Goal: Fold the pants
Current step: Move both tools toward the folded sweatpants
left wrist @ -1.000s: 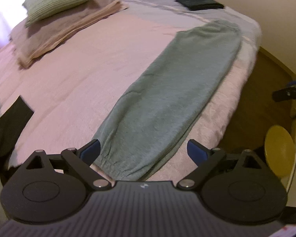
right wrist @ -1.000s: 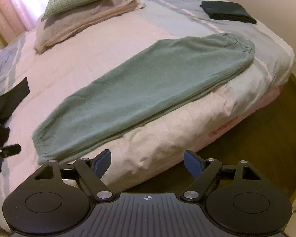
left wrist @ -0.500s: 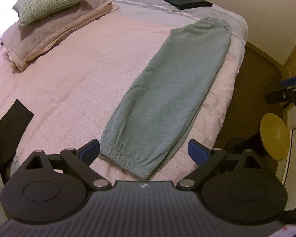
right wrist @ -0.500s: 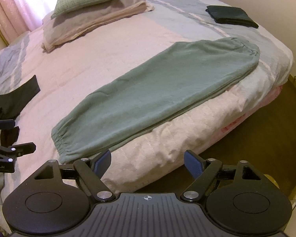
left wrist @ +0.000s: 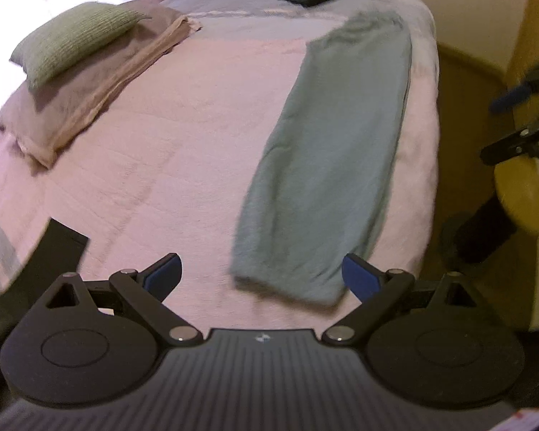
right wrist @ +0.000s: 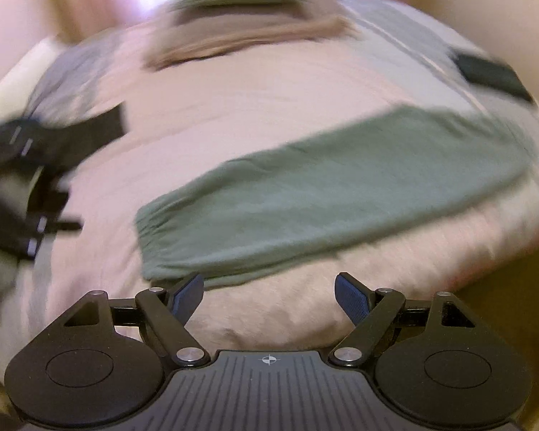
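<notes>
Progress: pants lie halved lengthwise, center-right of frame | your left gripper and right gripper spread, empty | crosswise folds remain

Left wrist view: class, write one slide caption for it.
Open left gripper above the cuff end of green pants, laid lengthwise, one leg over the other, on a pink bed.

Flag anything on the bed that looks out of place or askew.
Nothing stands out. The green pants lie flat and lengthwise near the bed's edge, legs stacked. Both frames are motion-blurred, so small wrinkles can't be judged.
</notes>
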Tool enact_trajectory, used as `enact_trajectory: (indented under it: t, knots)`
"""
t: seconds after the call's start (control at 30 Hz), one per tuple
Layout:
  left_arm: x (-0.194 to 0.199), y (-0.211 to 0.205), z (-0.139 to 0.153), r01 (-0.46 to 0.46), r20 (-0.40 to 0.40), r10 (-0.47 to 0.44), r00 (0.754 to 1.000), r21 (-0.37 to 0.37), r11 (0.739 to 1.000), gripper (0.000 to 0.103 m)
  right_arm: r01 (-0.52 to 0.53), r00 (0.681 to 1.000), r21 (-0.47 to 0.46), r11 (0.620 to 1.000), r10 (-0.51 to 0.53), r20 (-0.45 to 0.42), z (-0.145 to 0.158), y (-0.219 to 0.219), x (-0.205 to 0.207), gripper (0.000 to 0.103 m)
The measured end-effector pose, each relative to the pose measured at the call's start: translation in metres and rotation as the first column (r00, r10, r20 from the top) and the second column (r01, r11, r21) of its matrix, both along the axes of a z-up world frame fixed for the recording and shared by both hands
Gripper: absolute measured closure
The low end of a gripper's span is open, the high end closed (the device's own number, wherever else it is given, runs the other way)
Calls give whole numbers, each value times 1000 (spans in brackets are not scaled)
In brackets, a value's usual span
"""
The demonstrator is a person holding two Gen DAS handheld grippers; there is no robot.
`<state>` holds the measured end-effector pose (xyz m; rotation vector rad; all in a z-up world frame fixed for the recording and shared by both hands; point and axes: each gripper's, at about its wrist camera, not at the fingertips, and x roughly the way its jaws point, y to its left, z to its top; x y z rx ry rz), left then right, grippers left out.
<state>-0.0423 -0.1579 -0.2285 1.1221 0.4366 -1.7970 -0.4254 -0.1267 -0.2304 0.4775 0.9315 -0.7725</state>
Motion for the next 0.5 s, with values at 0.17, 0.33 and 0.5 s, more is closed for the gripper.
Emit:
enact_trajectory:
  t: [0.17, 0.33, 0.5]
  knots:
    - [30, -5, -35, 108, 47, -108, 993, -3, 994, 9, -325, 945, -120, 938, 316, -90, -49, 39, 61, 31]
    - [44, -5, -82, 267, 81, -263, 961, -38, 963, 9, -560, 825, -169, 811, 525, -211, -119, 70, 114, 37]
    - [57, -10, -126, 379, 103, -374, 922, -38, 925, 9, -688, 718, -236, 686, 598, -356, -176, 86, 143, 38]
